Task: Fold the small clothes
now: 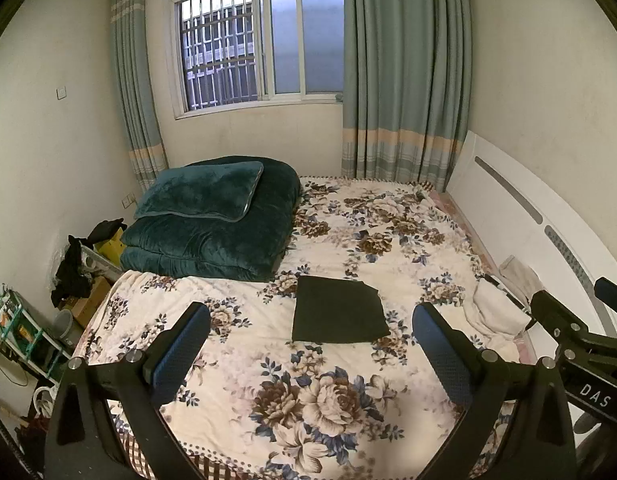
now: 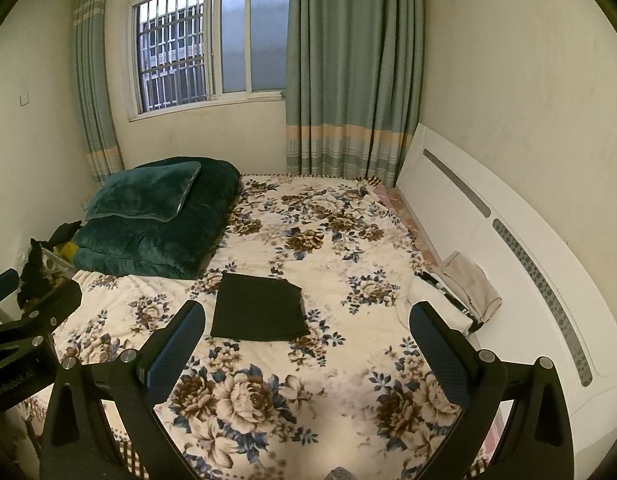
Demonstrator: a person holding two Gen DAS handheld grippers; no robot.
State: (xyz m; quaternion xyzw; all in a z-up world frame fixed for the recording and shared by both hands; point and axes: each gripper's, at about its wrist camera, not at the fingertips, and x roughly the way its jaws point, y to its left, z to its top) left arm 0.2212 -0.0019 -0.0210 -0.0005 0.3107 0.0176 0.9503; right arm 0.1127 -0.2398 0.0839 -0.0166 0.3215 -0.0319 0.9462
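Note:
A dark folded garment (image 1: pixel 337 311) lies flat as a neat rectangle on the floral bedspread (image 1: pixel 308 392), also in the right wrist view (image 2: pixel 260 307). My left gripper (image 1: pixel 310 320) is open and empty, held above the near part of the bed, short of the garment. My right gripper (image 2: pixel 307 318) is open and empty too, level with it on the right; its body shows in the left wrist view (image 1: pixel 580 336). A pile of light-coloured clothes (image 2: pixel 460 292) lies at the bed's right edge by the headboard.
A folded dark green quilt with a pillow on top (image 1: pixel 212 220) takes the far left of the bed. A white headboard (image 2: pixel 508 248) runs along the right. A cluttered shelf and boxes (image 1: pixel 32 328) stand on the floor at left. Window and curtains are behind.

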